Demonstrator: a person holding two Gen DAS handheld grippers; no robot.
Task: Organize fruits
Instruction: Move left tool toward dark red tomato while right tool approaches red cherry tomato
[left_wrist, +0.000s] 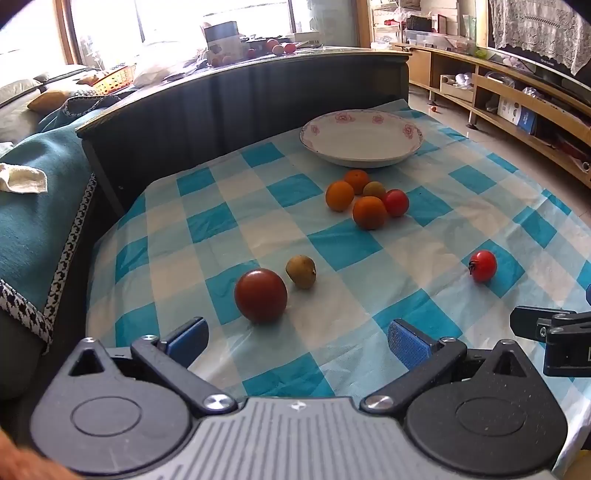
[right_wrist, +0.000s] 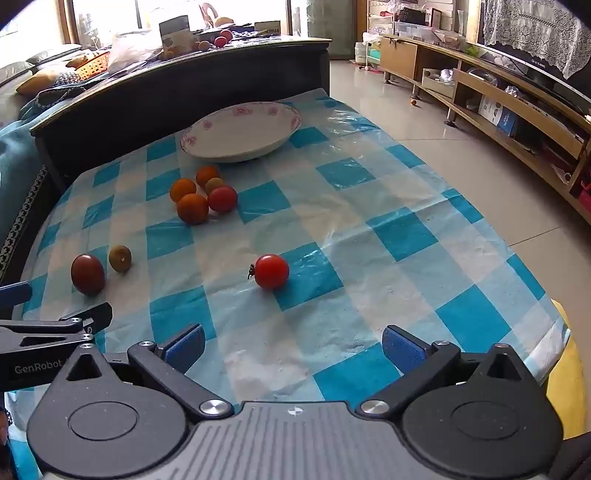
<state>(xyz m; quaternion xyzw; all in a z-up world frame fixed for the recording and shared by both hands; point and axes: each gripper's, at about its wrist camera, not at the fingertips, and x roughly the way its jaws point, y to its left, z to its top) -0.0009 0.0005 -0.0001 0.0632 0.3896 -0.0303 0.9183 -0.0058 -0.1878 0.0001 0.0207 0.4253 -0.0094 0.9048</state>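
Hovering low over the checked tabletop (left_wrist: 258, 206), both jaws spread wide, gripping nothing: left gripper (left_wrist: 297, 341) just short of a dark tomato (left_wrist: 260, 295) and brownish fruit (left_wrist: 301, 271), right gripper (right_wrist: 293, 349) facing a red tomato (right_wrist: 272, 271). Beyond, five fruits clustered (touching) near the flowered plate (left_wrist: 413, 131).

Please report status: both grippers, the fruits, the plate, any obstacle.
Left gripper open, empty; right gripper open, empty. Plate empty; all fruits on checked cloth, dark tomato nearest left. No obstacle seen.
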